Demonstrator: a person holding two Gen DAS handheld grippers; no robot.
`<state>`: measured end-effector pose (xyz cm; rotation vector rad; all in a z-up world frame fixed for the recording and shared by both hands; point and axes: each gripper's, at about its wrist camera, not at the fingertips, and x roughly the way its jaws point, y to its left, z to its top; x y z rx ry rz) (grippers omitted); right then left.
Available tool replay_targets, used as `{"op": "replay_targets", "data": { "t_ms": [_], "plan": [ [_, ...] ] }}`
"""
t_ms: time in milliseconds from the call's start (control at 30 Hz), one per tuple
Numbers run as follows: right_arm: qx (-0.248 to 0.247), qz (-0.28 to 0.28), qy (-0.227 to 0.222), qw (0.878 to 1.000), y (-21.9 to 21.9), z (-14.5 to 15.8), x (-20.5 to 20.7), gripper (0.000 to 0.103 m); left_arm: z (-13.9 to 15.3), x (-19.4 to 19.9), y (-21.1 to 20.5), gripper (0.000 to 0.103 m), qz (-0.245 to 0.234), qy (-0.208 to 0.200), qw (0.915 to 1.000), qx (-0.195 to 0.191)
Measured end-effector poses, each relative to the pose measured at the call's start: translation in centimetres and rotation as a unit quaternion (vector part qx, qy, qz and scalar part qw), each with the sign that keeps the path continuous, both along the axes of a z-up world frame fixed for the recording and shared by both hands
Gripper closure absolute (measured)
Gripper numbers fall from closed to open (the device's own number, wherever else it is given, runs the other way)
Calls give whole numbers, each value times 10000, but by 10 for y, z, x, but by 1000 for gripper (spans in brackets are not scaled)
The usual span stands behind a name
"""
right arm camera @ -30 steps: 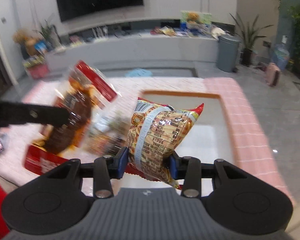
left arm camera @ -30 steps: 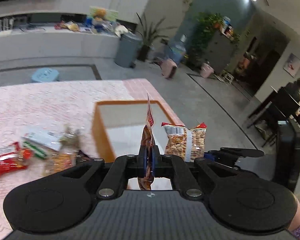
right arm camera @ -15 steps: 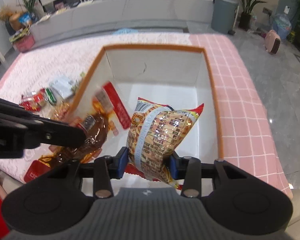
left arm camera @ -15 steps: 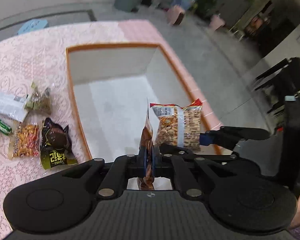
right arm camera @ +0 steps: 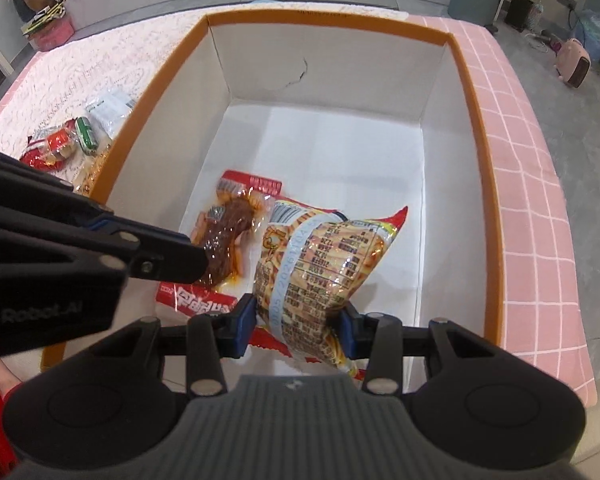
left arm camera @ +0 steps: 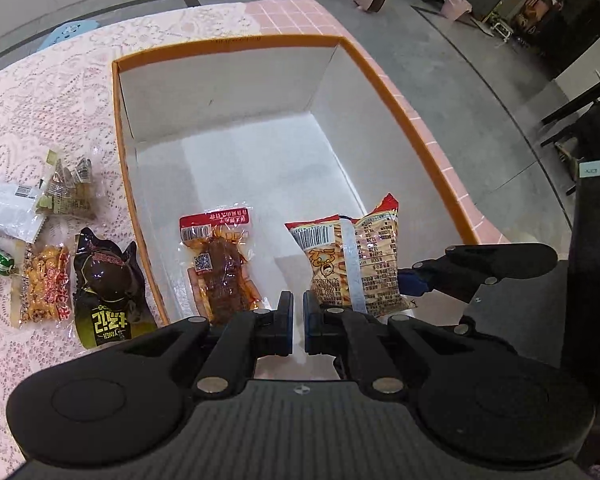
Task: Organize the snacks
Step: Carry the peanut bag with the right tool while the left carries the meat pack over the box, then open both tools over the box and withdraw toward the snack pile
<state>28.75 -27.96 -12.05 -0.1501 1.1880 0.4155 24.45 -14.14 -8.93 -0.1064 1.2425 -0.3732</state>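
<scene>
An orange-rimmed white box [left arm camera: 118,128] [right arm camera: 480,128] stands on the pink table. A red-topped packet of brown meat snack [left arm camera: 220,268] [right arm camera: 228,224] lies flat on the box floor. My left gripper [left arm camera: 296,320] hangs just above the box's near end, its fingers slightly apart with nothing between them. My right gripper [right arm camera: 296,320] is shut on a puffy yellow snack bag [right arm camera: 320,268] [left arm camera: 352,260], holding it over the box floor beside the meat packet.
Several loose snacks lie on the lace cloth left of the box: a black-and-yellow packet [left arm camera: 104,288], an orange packet [left arm camera: 44,284], a green-brown packet [left arm camera: 70,192], a white packet [left arm camera: 8,212]. The table edge [right arm camera: 540,200] runs right of the box.
My left gripper has let go of the meat packet, which now lies flat in the box. Both grippers have moved lower over the box. The right still holds the yellow bag.
</scene>
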Motion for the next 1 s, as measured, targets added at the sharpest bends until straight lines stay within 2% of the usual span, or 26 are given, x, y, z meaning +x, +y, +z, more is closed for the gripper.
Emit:
{"op": "replay_targets", "data": {
  "t_ms": [233,300,433,533,600,700,833,1000],
  "plan": [
    [-80,-41,130,9999,7,-4,9,60,-1,-5,-6,97,-81,-6,9999,128],
    [-97,-40,145,9998,9,-5,10,56,2,-6,-7,84,-118,-43,9999,115],
    [-185,-82,7,9998,10,0,8,41,14,-12,-2,74,-50,-177,9998,112],
    [-262,-54,-200,9994,13,8,2,37,29,-21,3,67,-24,-373,9993,70],
    [-329,-125,-378,9987,14,17,-3,31,39,-28,7,64,-9,-539,9985,29],
    [-354,-272,-752,9962,17,32,-16,30,55,-41,17,61,36,-854,9963,68],
    [-59,-443,-1268,9909,23,54,-40,30,75,-57,34,57,108,-1277,9915,217],
    [519,-525,-1684,9830,35,79,-69,29,90,-76,61,56,237,-1599,9866,238]
  ]
}}
